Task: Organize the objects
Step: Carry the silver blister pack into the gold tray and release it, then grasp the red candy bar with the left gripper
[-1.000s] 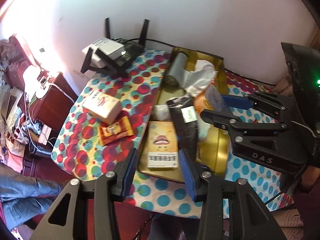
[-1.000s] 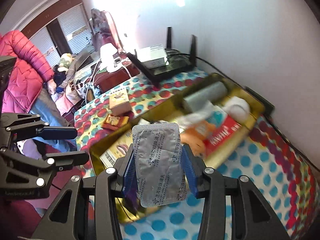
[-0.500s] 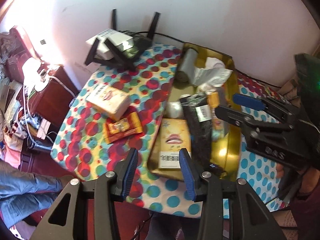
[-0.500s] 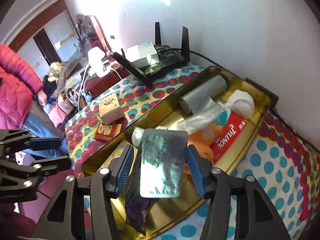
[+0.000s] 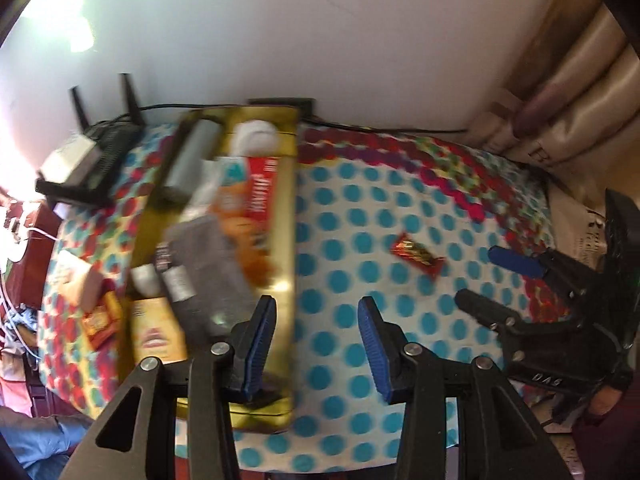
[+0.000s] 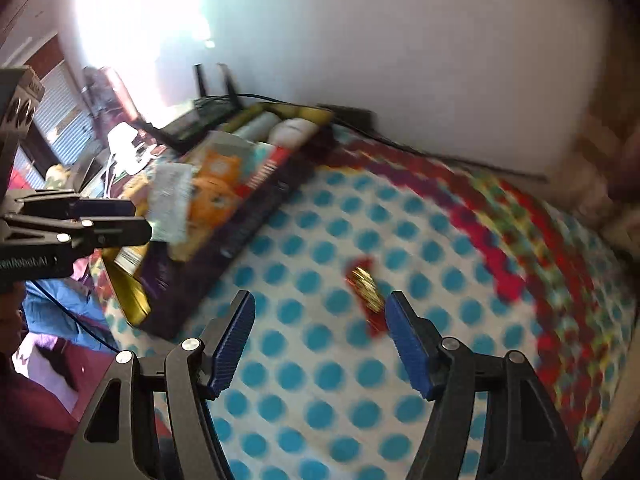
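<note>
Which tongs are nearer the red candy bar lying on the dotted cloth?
Right. The right tongs hang open just short of the candy bar, near their right finger. The left tongs, also open, sit beside the gold tray, farther from it.

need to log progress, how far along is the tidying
Done: the gold metal tray already holds boxes and packets. In hand: nothing; right gripper is open near the red-and-gold candy wrapper, left gripper open. Left: that wrapper and the items left of the tray.
</note>
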Available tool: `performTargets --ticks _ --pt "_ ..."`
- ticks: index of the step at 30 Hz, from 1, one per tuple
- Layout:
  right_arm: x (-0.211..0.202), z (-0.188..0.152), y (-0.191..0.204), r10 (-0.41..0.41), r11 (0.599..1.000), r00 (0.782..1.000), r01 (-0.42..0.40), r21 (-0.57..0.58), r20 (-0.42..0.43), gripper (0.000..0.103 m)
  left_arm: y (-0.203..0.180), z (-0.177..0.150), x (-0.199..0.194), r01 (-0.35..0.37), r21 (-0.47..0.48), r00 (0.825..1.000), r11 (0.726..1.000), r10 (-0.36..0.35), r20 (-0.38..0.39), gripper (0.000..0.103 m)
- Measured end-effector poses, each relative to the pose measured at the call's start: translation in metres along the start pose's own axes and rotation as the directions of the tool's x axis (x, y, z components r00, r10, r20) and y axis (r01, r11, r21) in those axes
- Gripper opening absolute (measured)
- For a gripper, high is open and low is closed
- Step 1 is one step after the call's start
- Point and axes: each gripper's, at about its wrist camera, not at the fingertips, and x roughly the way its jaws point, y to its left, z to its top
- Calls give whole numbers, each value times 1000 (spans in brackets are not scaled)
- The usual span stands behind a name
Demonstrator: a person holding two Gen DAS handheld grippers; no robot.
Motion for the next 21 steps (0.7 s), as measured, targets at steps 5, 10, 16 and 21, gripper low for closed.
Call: performTargets --ticks 5,10,16,21 --pt "1 -10 -22 -1 1000 1000 1 -1 -6 65 -31 8 14 -6 8 1000 1000 6 -21 43" --pt "2 -10 -32 19 1000 1000 -20 15 24 64 -52 16 41 22 -6 998 1000 -23 -65 43" --pt "-20 -37 -54 24 996 998 -29 84 57 65 -73 28 72 80 -106 992 991 -90 -87 43" --pt "-44 -74 -71 34 987 997 -44 157 66 65 -86 37 105 42 -187 989 981 -68 -133 43"
